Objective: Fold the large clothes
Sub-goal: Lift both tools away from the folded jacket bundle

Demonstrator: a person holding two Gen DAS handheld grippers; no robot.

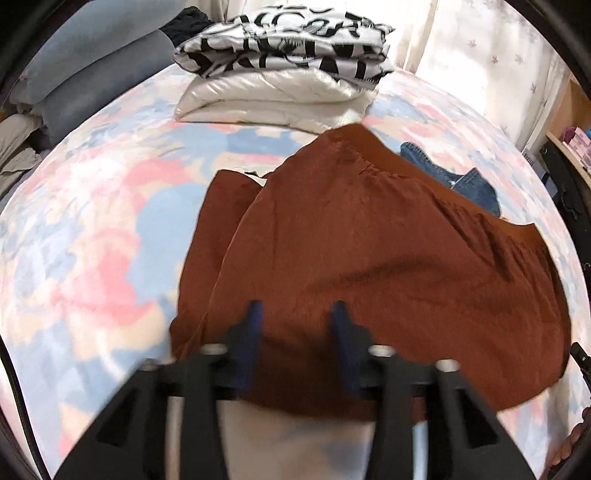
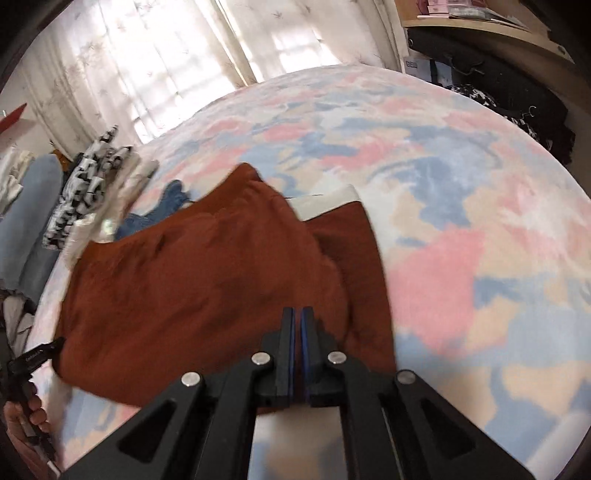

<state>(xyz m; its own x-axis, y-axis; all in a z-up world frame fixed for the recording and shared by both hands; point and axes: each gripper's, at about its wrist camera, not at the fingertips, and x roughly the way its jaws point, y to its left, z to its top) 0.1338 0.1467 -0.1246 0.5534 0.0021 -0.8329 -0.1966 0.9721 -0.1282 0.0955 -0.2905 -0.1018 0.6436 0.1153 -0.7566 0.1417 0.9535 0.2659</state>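
A large rust-brown garment (image 1: 369, 251) lies partly folded on the pastel patterned bed; it also shows in the right wrist view (image 2: 207, 280). My left gripper (image 1: 297, 308) hovers over its near edge with the jaws open and nothing between them. My right gripper (image 2: 297, 314) is over the garment's near right part with the jaws closed flat together; no cloth shows between them. A white lining or label (image 2: 325, 203) peeks out at the garment's far side.
The bed (image 1: 92, 240) is covered in a pink, blue and cream blanket. A folded stack, black-and-white patterned cloth (image 1: 288, 40) on a cream quilt (image 1: 273, 99), sits at the far end. Blue denim (image 1: 454, 177) lies behind the garment. Grey-blue pillows (image 1: 85, 74) lie left; shelves (image 2: 480, 22) stand right.
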